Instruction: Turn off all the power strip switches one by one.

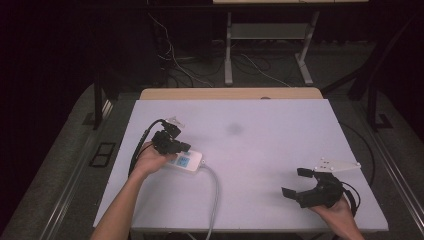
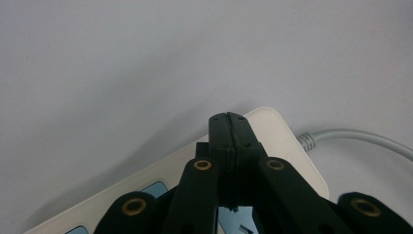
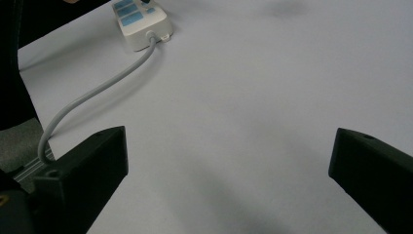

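Over the near-left tabletop: left tongs (image 1: pixel 184 147) sit on top of a white power strip (image 1: pixel 192 161), tips pointing down at it.
Left tongs, state: jaws pressed together, nothing between them; in the left gripper view the tips (image 2: pixel 229 127) stand above the strip's cable end (image 2: pixel 287 141), and I can't tell whether they touch it.
Likely step: pressing something on the strip's top face with the closed tips, judging by the pose.
Right tongs (image 1: pixel 299 183): jaws wide apart, empty, resting low over the near-right of the tabletop (image 1: pixel 260 115).
Power strip, place: flat on the tabletop, left of centre, partly under the left hand (image 1: pixel 150 159).
Long axis: slants from the left hand toward the table's middle; blue panels (image 3: pixel 130 11) line its top.
Grey cable (image 1: pixel 215 195): leaves the strip's end and curves back to the near edge.
Key relation: strip lies directly beneath the left tongs and well apart from the right tongs, far up-left in the right gripper view (image 3: pixel 141 24). Left hand is plainly the nearer.
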